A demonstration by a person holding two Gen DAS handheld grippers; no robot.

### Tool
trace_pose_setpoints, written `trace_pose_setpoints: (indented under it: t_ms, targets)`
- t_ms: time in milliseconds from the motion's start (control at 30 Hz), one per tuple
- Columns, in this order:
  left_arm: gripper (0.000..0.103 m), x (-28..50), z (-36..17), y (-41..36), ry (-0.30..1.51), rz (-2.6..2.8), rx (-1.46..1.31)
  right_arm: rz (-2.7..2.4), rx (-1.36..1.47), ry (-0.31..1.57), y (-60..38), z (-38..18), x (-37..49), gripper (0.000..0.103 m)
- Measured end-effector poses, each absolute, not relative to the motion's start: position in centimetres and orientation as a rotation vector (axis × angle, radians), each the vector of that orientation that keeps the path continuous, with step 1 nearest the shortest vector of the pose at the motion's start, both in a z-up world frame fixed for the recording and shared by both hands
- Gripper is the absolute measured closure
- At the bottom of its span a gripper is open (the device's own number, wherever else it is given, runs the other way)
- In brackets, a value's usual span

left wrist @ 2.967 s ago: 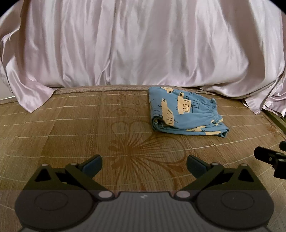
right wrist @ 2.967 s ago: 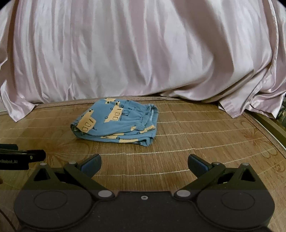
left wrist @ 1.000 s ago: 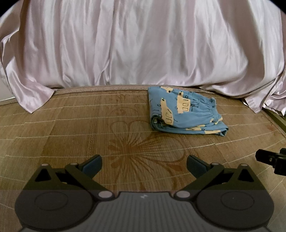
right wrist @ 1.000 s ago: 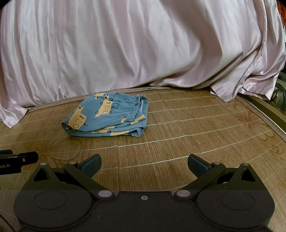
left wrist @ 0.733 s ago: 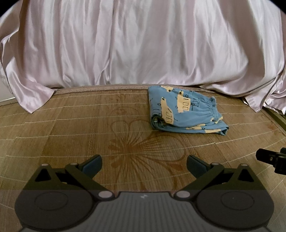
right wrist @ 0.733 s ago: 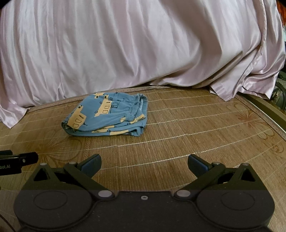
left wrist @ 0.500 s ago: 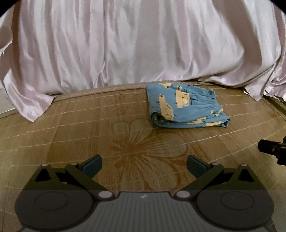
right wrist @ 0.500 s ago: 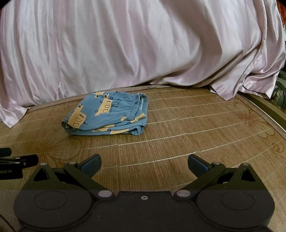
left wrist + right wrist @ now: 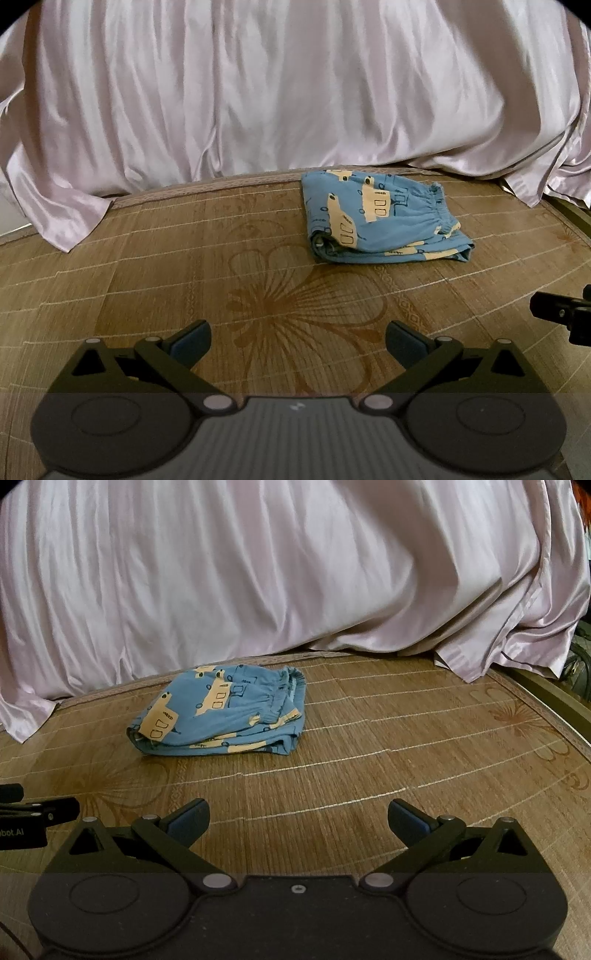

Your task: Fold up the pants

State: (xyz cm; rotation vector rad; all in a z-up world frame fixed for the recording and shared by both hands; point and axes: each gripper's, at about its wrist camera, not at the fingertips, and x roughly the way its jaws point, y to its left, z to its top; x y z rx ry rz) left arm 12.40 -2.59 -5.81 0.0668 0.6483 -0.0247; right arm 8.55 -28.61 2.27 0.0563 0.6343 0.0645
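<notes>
**Pants folded; both tools empty**

My left gripper [image 9: 297,338] and right gripper [image 9: 298,816]: jaws spread wide, nothing between them, touching nothing, both hovering over the bamboo mat [image 9: 147,280]. The pants [image 9: 221,716] lie well ahead on the mat near the satin drape [image 9: 258,572], in a compact layered bundle, waistband on top. Judgement: folding looks complete; at most some tidying left.
</notes>
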Motion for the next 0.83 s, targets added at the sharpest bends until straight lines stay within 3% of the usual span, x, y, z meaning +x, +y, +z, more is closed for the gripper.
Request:
trace_pose_setpoints:
  t_ms: [833]
  targets:
    - [0.000,12.76,-6.73,-2.83,0.687,-0.024,0.079,0.065,0.080,0.659,-28.88,1.36,9.05,0.001]
